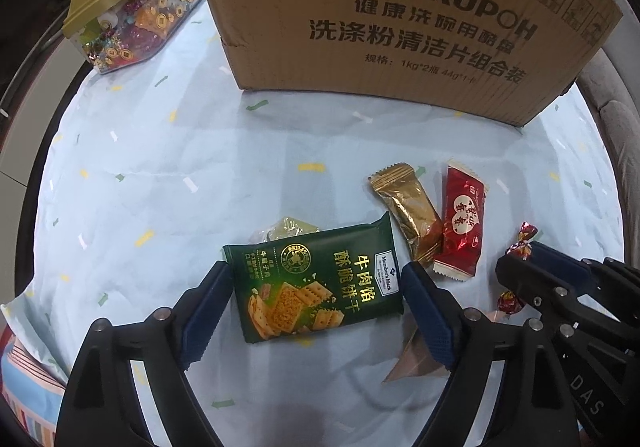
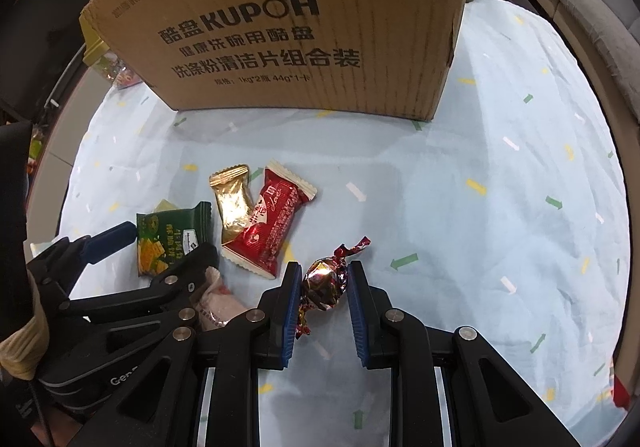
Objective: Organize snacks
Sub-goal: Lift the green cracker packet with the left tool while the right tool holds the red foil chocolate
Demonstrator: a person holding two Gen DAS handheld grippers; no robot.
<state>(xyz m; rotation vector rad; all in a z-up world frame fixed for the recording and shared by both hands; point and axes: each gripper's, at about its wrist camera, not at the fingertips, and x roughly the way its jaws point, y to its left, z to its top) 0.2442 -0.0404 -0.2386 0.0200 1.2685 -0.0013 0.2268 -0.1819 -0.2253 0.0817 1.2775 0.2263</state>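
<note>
Jaws on the left gripper are standing wide, straddling the green cracker packet without pressing on it, while the right gripper is pinching shut on a foil-wrapped candy lying on the pale blue cloth. Looking at progress, most of the work seems to be waiting: the gold packet and red packet are lying side by side just right of the green one, a pinkish packet is sitting near the left gripper, and the cardboard box is standing at the far side, its inside hidden.
</note>
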